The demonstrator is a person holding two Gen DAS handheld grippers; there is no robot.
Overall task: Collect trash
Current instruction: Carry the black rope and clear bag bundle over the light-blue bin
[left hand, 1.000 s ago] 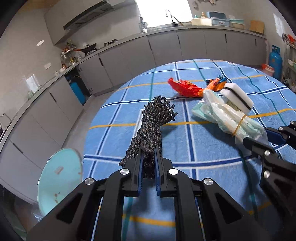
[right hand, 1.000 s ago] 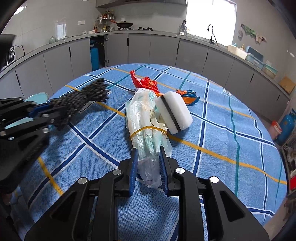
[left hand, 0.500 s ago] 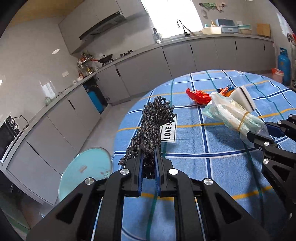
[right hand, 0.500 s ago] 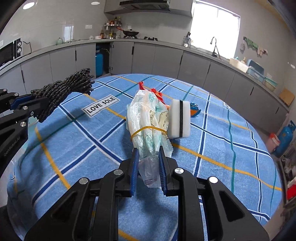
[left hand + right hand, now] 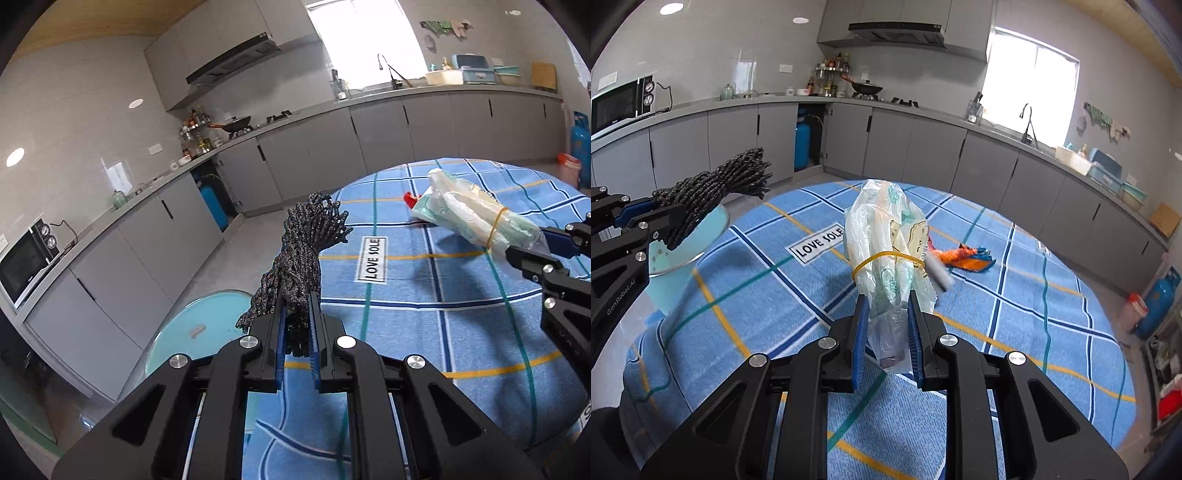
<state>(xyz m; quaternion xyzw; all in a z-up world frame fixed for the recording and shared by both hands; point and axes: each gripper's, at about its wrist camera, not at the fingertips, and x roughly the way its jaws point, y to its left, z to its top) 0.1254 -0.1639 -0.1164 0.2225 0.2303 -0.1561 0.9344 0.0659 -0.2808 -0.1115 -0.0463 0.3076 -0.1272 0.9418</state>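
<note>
Both claws higher now: left claw (image 5: 298,325) clamping rope bundle (image 5: 301,258), right claw (image 5: 885,332) clamping plastic bags (image 5: 886,243).

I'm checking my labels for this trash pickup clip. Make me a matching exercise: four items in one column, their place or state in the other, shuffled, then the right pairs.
Items
1. black rope bundle
2. plastic bag bundle
3. orange wrapper
4. LOVE SOLE label

Places or states
A. lying on the tablecloth, held by nothing
B. clamped in the right gripper
C. flat on the cloth, printed with black letters
D. clamped in the left gripper

Pairs: 1-D, 2-B, 3-A, 4-C
</note>
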